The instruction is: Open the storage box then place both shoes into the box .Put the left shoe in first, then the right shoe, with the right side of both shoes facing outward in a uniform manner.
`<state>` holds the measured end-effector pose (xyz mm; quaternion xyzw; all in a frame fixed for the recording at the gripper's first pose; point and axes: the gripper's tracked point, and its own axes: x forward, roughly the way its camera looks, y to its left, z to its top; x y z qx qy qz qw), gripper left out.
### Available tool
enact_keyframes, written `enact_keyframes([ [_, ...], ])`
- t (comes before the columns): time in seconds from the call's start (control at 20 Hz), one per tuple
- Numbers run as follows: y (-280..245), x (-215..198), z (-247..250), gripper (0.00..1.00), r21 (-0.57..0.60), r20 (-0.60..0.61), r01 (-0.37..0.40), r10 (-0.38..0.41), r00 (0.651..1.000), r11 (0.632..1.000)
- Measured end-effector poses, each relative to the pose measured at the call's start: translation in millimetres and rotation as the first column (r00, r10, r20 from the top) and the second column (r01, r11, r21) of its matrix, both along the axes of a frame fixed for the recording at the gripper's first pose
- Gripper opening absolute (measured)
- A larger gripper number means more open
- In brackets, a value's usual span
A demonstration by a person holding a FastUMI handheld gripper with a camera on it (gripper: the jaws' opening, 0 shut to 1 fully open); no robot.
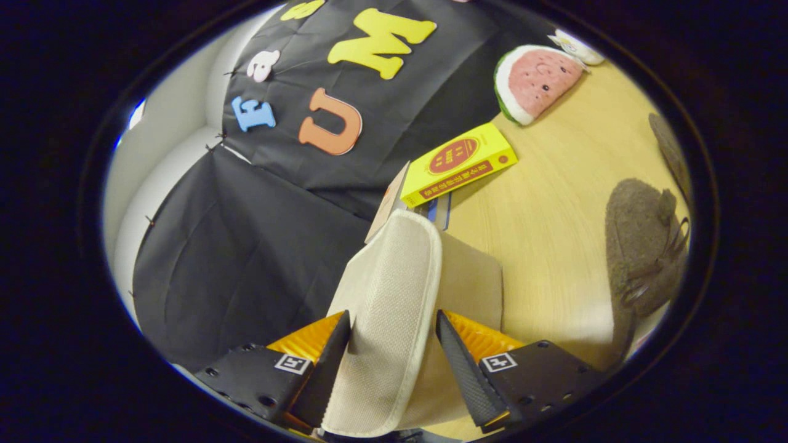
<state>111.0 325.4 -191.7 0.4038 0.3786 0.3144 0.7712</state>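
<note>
My gripper [394,332] is shut on the beige fabric lid [388,295] of the storage box. The lid stands lifted between the two fingers, with one finger pressing on each side. The box's plain beige body [474,283] shows just behind the lid on the wooden table. A grey-brown fuzzy shoe [643,246] with laces lies on the table to the right of the box. Beyond that shoe, part of a second grey-brown shoe [671,154] is in sight. Inside of the box is hidden by the lid.
A yellow book [458,163] leans on other books just beyond the box, against the black cloth wall. Farther back on the wooden table [554,184] lie a watermelon-slice plush [535,80] and a small white item [578,48].
</note>
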Motion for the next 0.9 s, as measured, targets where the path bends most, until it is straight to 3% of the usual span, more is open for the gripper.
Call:
enact_keyframes([
  [0.1, -2, 1, 0, 0.89, 0.013, -0.004, 0.007, -0.007, 1.0, 1.0],
  [0.4, -5, -5, 7, 0.73, -0.1, 0.012, -0.024, 0.026, 1.0, 0.995],
  [0.7, -18, -4, 20, 0.59, -0.208, 0.016, 0.033, -0.031, 0.999, 0.978],
  [0.9, -20, -14, 25, 0.5, -0.273, 0.036, 0.024, -0.014, 0.999, 0.962],
])
